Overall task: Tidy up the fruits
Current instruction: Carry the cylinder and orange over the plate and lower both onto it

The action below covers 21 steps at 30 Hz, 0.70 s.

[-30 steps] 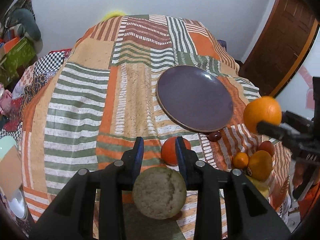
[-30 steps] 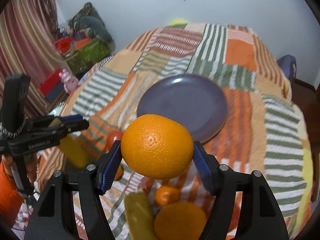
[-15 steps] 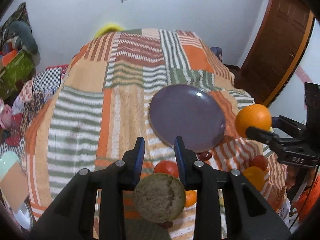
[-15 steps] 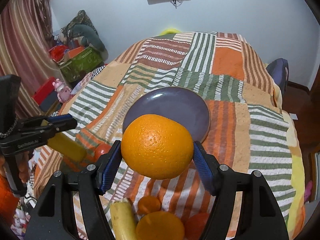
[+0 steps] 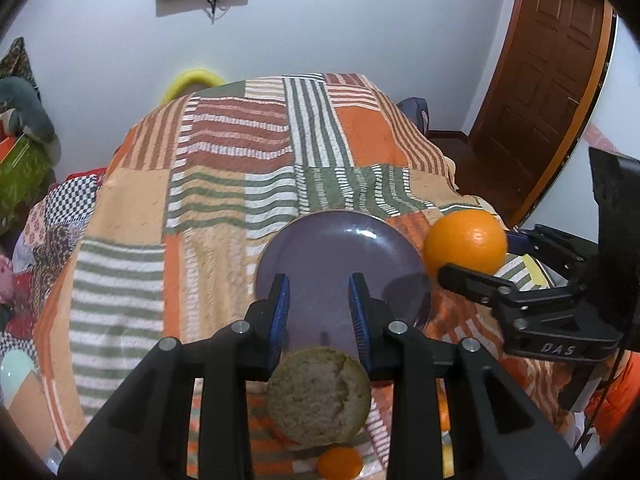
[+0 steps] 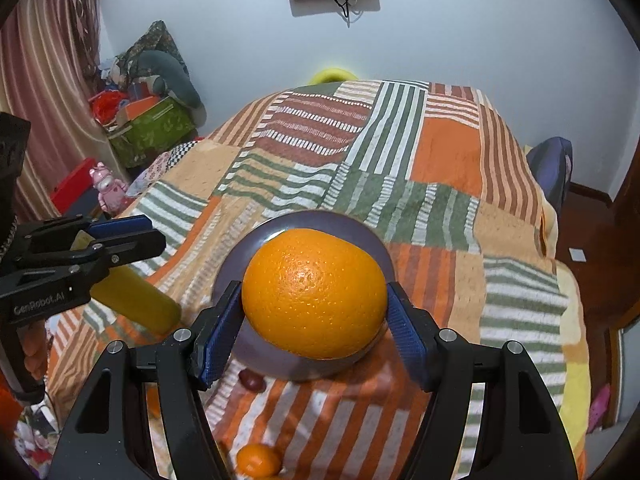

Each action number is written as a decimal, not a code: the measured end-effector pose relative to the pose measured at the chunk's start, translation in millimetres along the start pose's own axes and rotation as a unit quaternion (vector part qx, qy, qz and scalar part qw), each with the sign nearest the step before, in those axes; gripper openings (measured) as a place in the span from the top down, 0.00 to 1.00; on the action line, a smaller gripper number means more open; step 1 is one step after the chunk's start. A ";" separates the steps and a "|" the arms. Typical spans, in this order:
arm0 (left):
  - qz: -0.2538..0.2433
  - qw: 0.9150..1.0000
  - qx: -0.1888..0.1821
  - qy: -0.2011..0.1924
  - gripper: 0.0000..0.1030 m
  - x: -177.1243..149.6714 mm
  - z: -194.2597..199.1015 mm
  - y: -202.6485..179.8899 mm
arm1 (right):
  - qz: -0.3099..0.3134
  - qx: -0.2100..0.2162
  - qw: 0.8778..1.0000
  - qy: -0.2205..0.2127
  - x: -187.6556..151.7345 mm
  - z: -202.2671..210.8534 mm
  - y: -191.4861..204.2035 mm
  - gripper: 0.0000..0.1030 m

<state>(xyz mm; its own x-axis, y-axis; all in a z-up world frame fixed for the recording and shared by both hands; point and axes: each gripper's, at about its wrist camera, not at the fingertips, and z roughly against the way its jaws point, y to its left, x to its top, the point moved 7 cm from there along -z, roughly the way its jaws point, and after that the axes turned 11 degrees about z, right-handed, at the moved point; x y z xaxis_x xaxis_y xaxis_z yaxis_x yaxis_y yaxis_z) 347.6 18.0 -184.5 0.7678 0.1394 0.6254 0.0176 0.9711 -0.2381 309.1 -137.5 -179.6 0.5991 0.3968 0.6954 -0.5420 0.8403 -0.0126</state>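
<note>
My right gripper [image 6: 314, 302] is shut on a large orange [image 6: 314, 294] and holds it above the near edge of the purple plate [image 6: 260, 240]. The orange also shows in the left wrist view [image 5: 466, 242], beside the plate's right rim. My left gripper [image 5: 319, 300] is shut on a yellow cylindrical fruit; I see its pale cut end [image 5: 319, 394] low between the fingers, and its yellow body [image 6: 134, 304] in the right wrist view. It hangs over the plate's [image 5: 340, 248] near edge.
The plate lies on a striped patchwork bedspread [image 5: 240, 168]. Small oranges [image 6: 258, 460] [image 5: 340, 462] and a dark red fruit [image 6: 252, 380] lie on the cloth near me. A brown door [image 5: 540, 80] is at right, boxes and toys [image 6: 148, 120] at left.
Both grippers have risen and moved forward toward the plate with their fruits. The loose fruits on the cloth have dropped toward the bottom of both views.
</note>
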 end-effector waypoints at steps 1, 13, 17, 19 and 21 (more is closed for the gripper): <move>-0.002 1.000 -0.002 0.002 0.71 2.1 -5.4 -3.3 | 0.002 0.000 1.000 0.002 1.4 -3.3 -1.7 0.35; 0.006 0.999 -0.015 0.038 0.71 13.2 -63.6 -13.7 | 0.027 -0.003 0.998 0.048 1.5 -51.9 -18.7 0.35; 0.009 0.999 0.003 0.042 0.71 16.6 -83.3 -7.2 | 0.039 -0.004 0.997 0.061 0.6 -64.7 -20.9 0.35; 0.012 0.999 0.014 0.039 0.71 19.3 -92.1 -2.0 | 0.042 -0.004 0.997 0.066 0.7 -70.2 -22.5 0.35; 0.013 0.999 0.016 0.031 0.71 23.9 -93.8 -0.4 | 0.039 0.000 0.997 0.071 0.2 -75.9 -24.3 0.35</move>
<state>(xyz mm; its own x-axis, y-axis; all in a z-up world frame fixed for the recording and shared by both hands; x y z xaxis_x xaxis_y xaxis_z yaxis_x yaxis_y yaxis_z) 426.0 2.8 -239.2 0.8054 0.1543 0.5723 -0.0226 0.9728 -0.2304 367.2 -129.8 -233.7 0.6320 0.5097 0.5837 -0.5903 0.8047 -0.0635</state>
